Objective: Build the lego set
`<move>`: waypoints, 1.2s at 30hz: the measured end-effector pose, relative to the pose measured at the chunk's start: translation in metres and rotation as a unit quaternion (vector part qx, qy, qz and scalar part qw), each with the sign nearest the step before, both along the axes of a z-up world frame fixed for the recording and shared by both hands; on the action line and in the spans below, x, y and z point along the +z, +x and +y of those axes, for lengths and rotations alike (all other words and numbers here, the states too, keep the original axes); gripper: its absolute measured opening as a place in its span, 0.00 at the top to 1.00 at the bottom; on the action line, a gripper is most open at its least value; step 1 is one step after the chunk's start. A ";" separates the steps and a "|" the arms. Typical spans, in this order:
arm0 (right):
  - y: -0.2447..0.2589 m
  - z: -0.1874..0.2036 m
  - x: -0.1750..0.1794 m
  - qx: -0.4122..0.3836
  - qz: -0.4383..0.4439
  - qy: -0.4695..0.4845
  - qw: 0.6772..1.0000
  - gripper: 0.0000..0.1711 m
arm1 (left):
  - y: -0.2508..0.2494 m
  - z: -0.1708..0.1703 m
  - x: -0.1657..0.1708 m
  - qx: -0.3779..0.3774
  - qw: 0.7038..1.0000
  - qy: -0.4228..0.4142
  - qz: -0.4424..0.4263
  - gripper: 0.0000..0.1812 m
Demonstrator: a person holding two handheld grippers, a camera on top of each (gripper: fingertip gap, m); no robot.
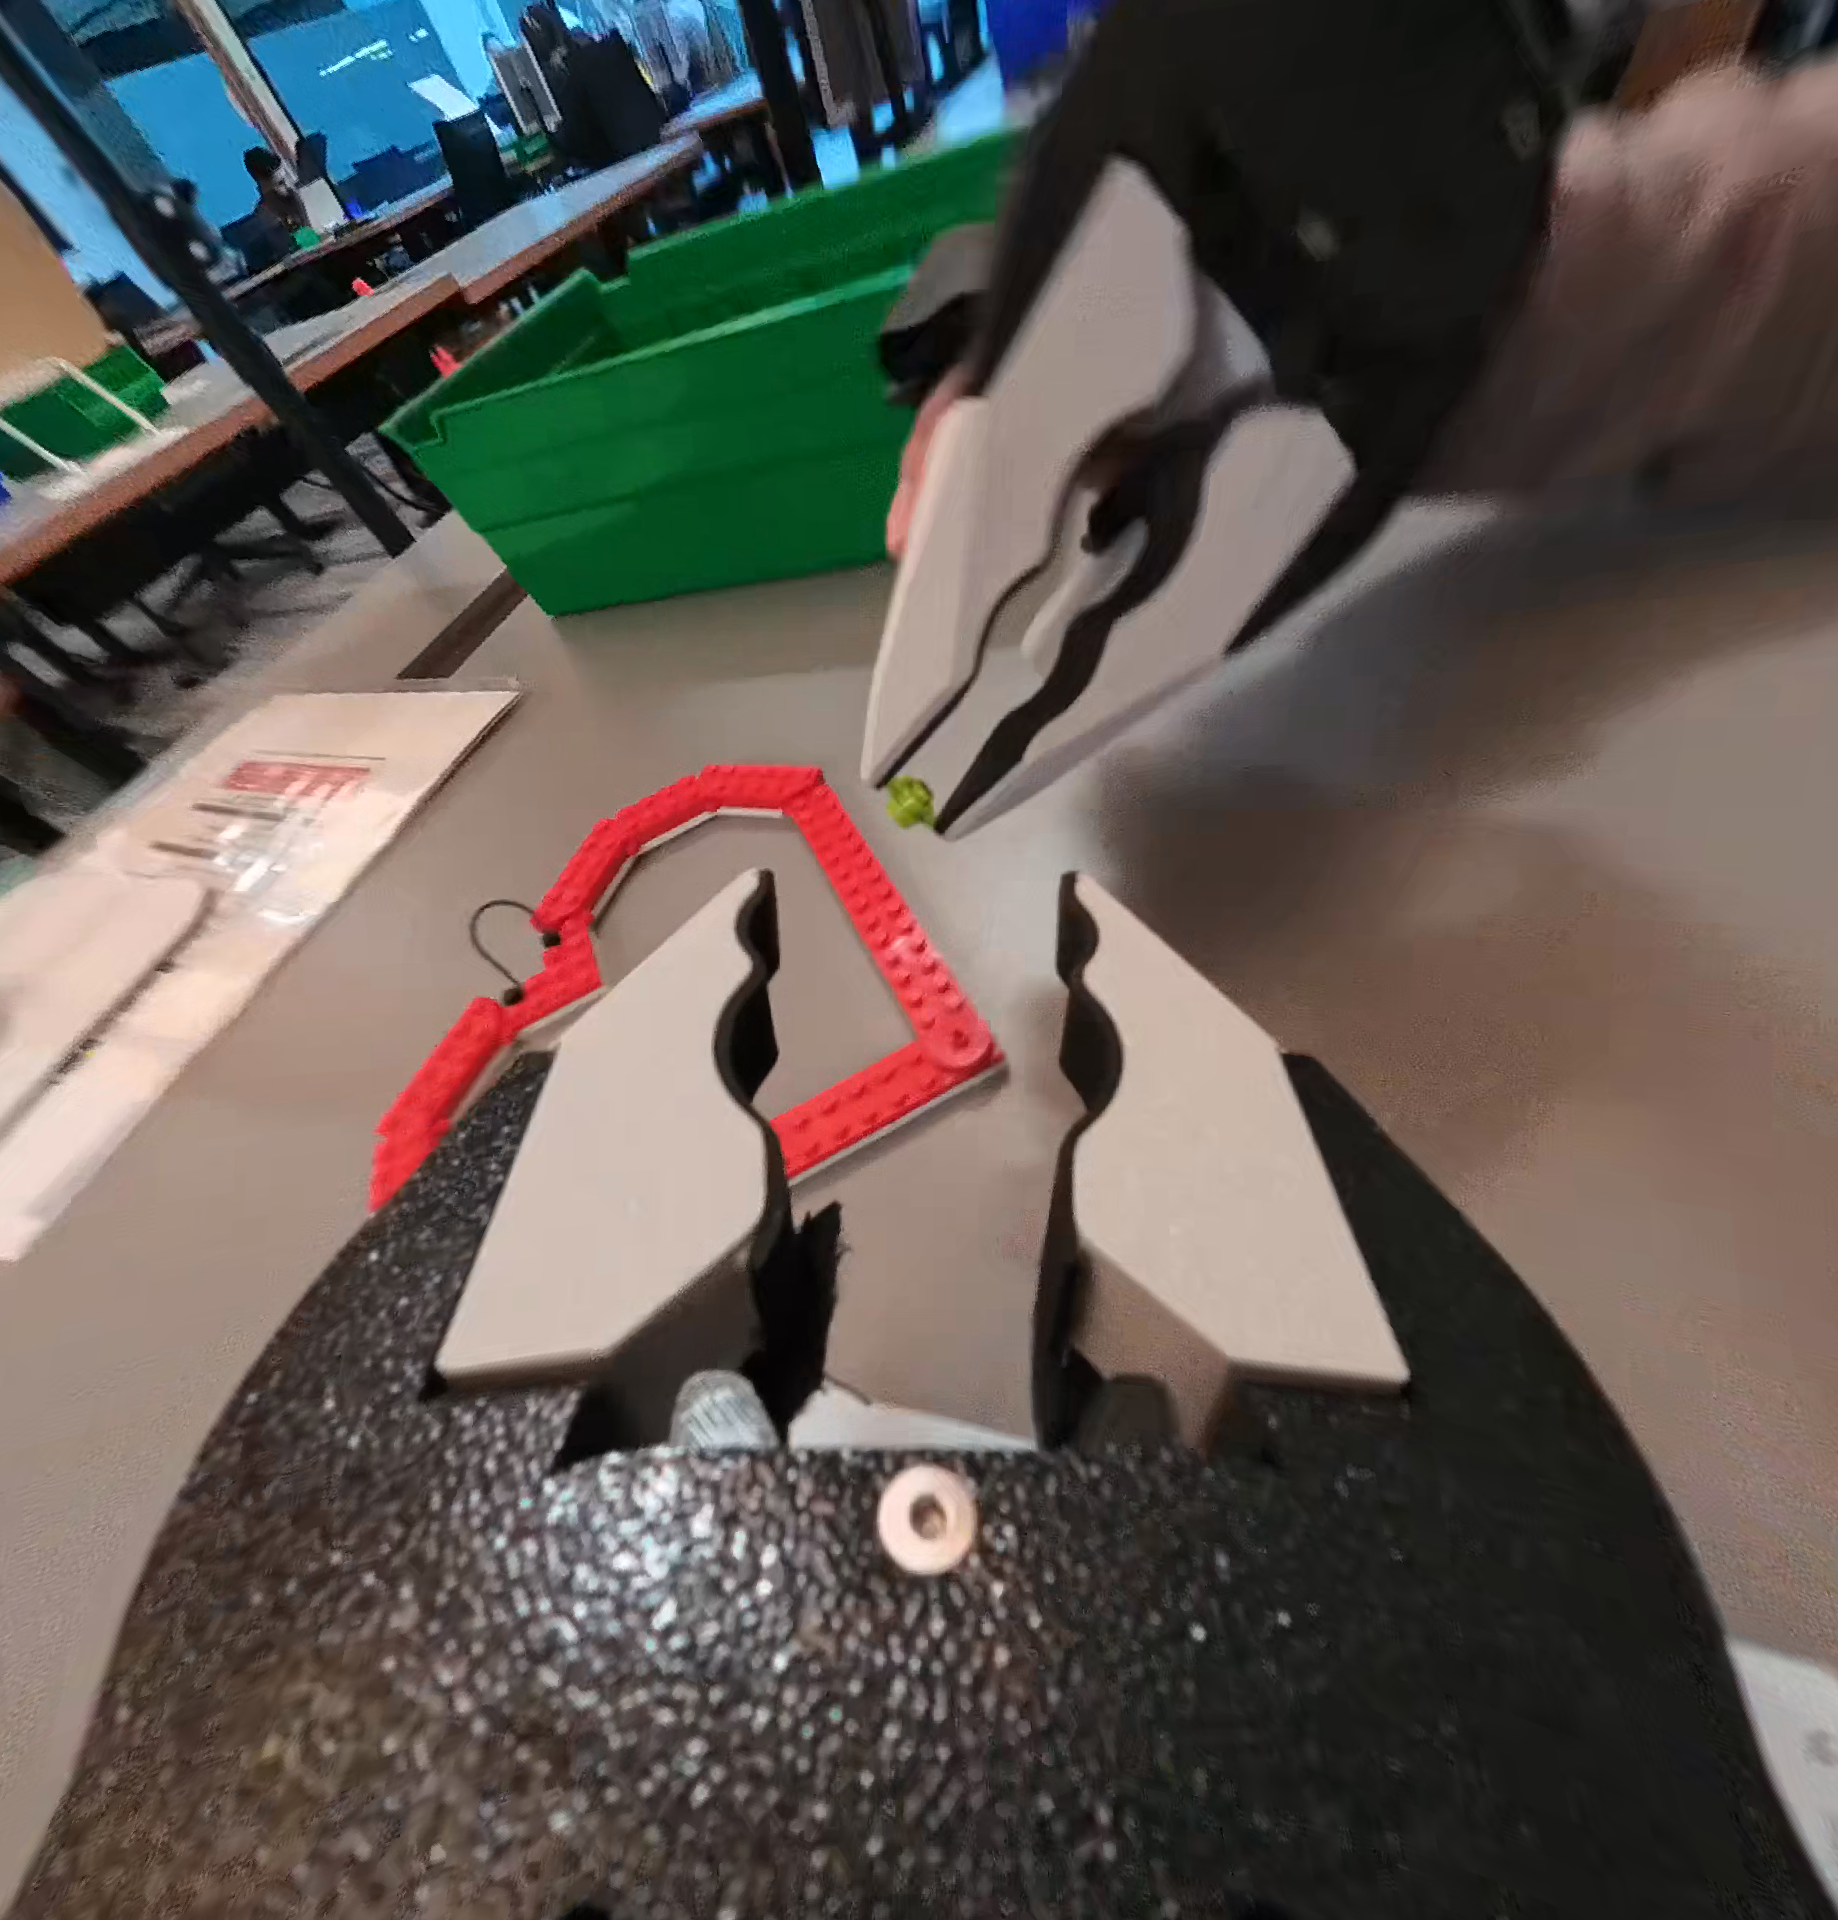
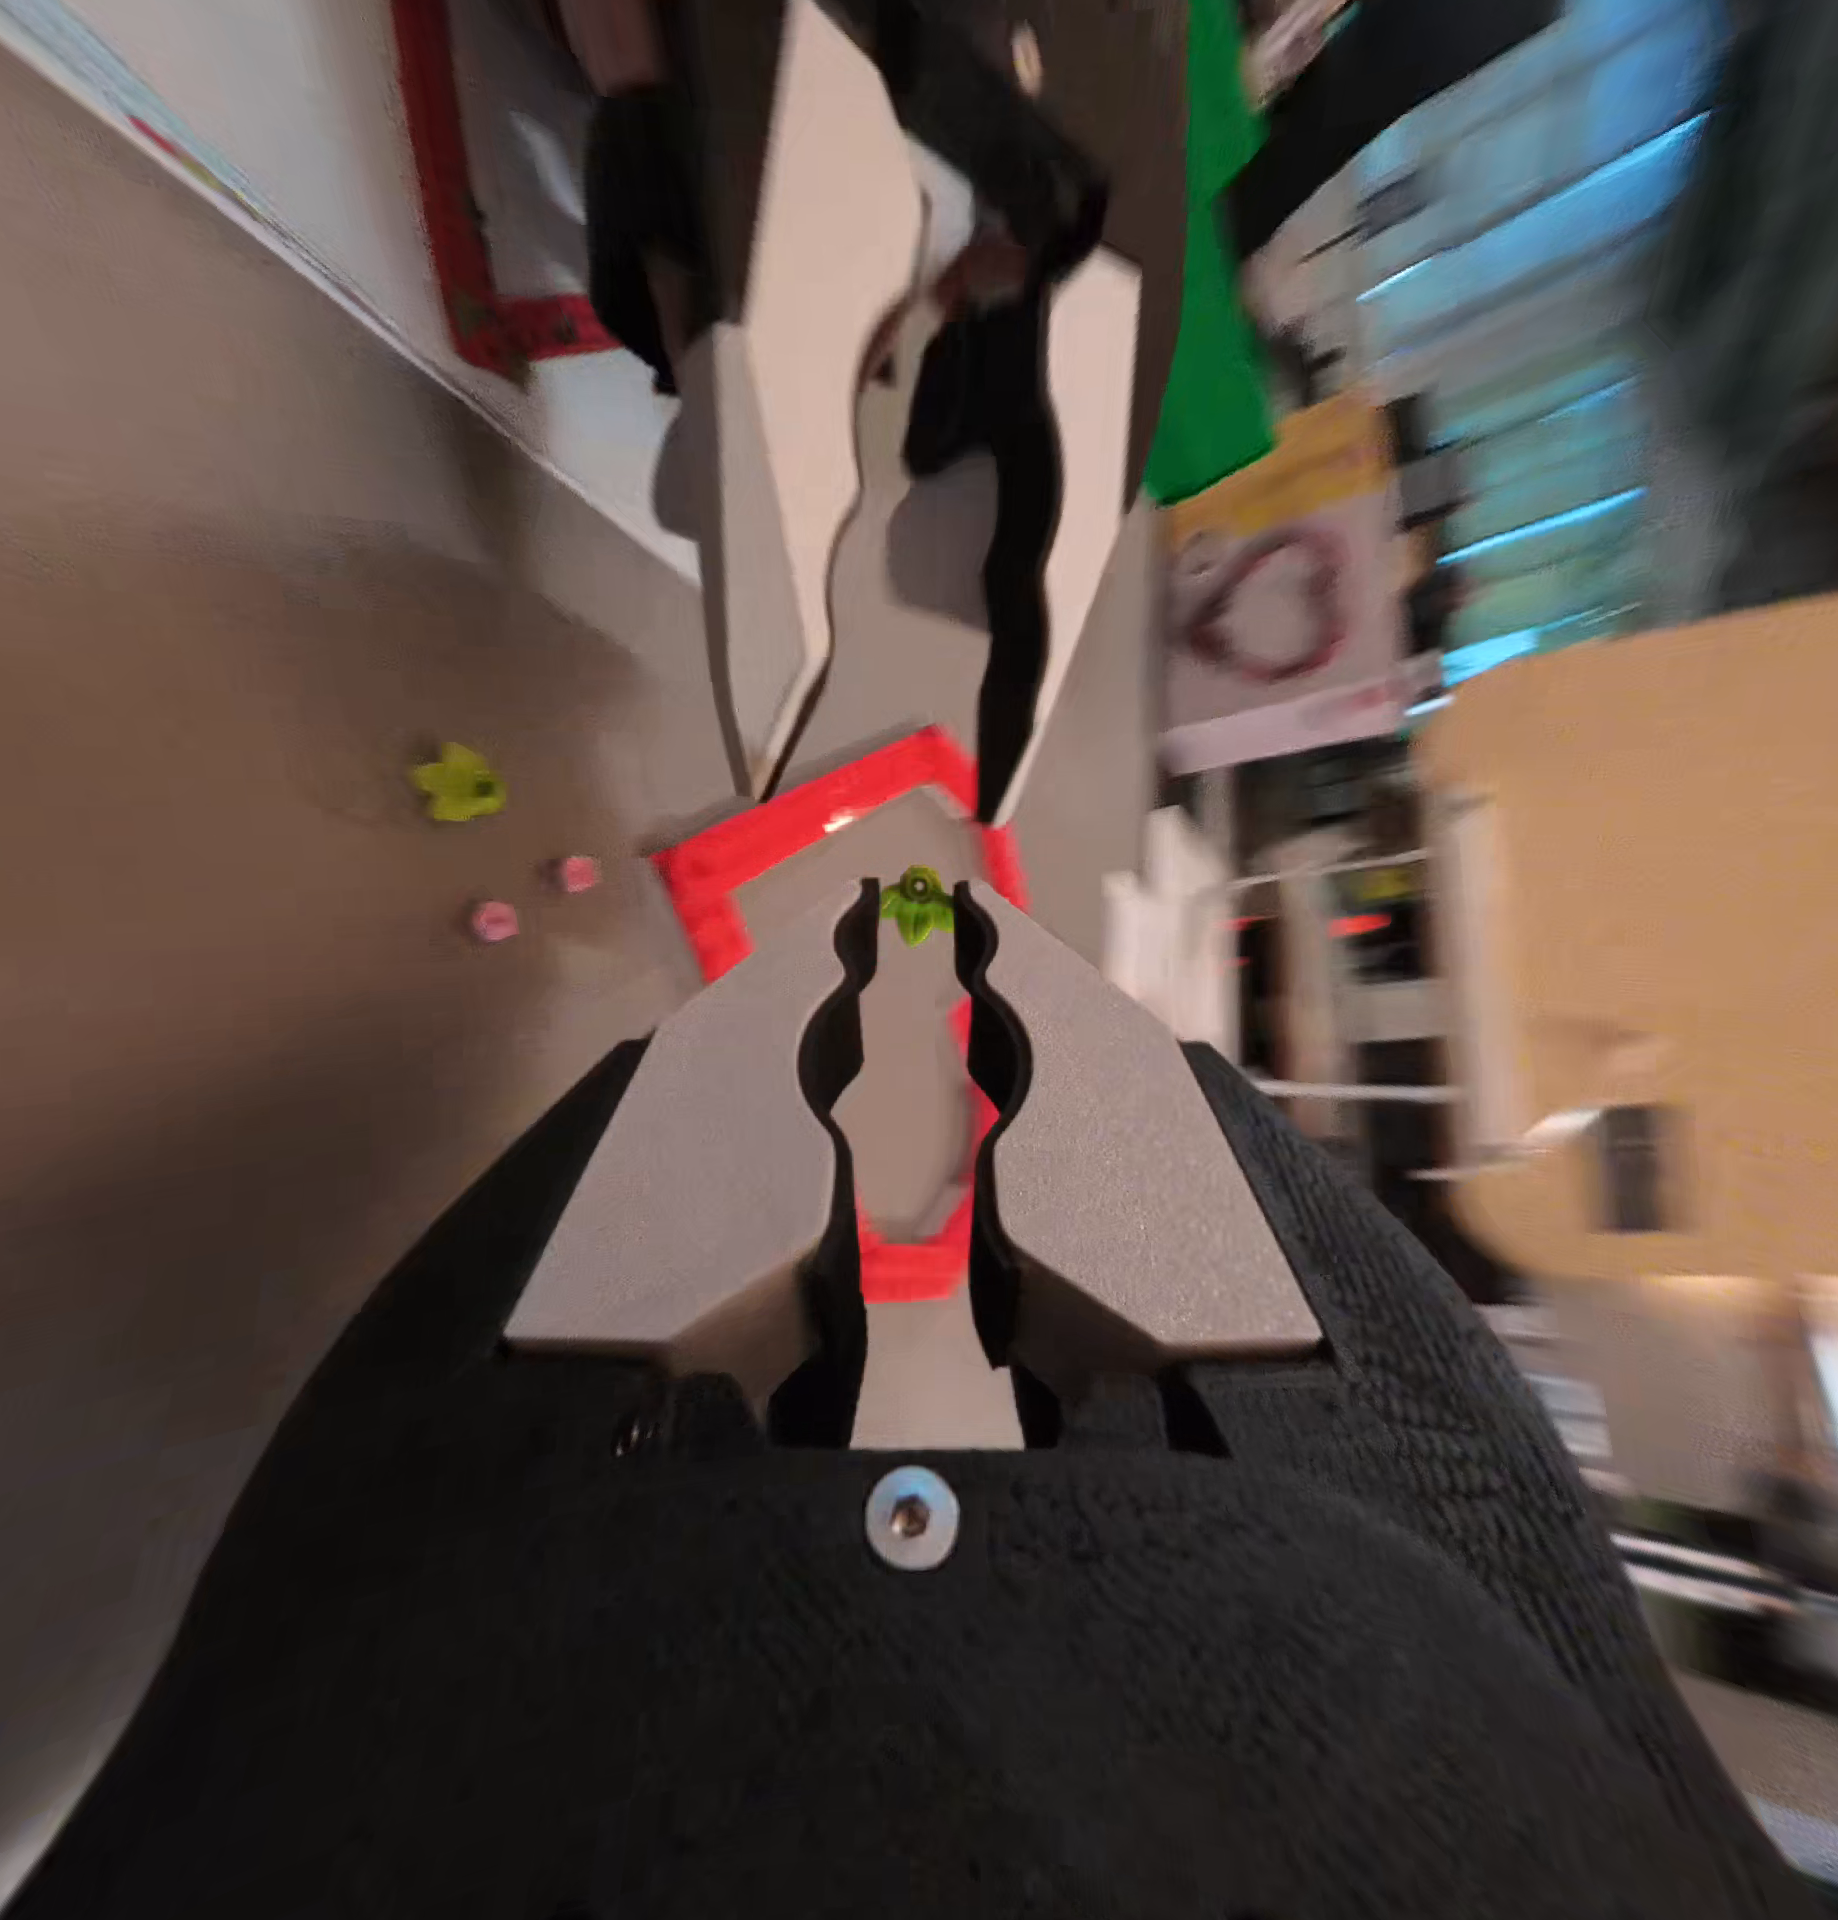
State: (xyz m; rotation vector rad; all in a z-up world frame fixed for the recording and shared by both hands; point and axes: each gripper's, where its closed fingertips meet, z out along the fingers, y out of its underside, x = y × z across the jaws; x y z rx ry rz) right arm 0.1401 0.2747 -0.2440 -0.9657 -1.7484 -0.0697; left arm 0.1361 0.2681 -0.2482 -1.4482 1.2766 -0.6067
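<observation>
Pinching a lime leaf piece point(image 2: 916, 908), the right claw point(image 2: 917, 896) hovers beside the red frame point(image 1: 873, 904).

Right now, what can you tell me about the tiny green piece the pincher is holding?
The tiny green piece is a lime-green plastic Lego bit, shaped like a little leafy sprig with a round knob at its top. It is pinched at the very fingertips of the right gripper, one finger on each side. It hangs above the grey table, just beside the far corner of the red frame, not touching it. The left wrist view shows it blurred, so finer detail is unclear.
</observation>
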 end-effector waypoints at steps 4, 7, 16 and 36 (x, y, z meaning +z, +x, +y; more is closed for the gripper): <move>-0.010 -0.007 0.019 0.014 -0.008 0.202 0.979 0.93 | 0.003 -0.006 0.020 -0.021 0.993 -0.073 -0.095 0.78; -0.015 -0.013 0.027 0.022 -0.001 0.296 0.955 0.93 | 0.003 -0.012 0.025 -0.037 0.992 -0.054 -0.104 0.84; -0.017 -0.026 0.043 0.034 -0.004 0.461 0.887 0.93 | 0.000 -0.023 0.046 -0.041 0.990 0.057 -0.123 0.92; -0.012 -0.051 0.030 0.124 0.105 -0.059 0.985 0.96 | -0.005 -0.044 0.031 -0.122 0.960 0.253 -0.017 0.96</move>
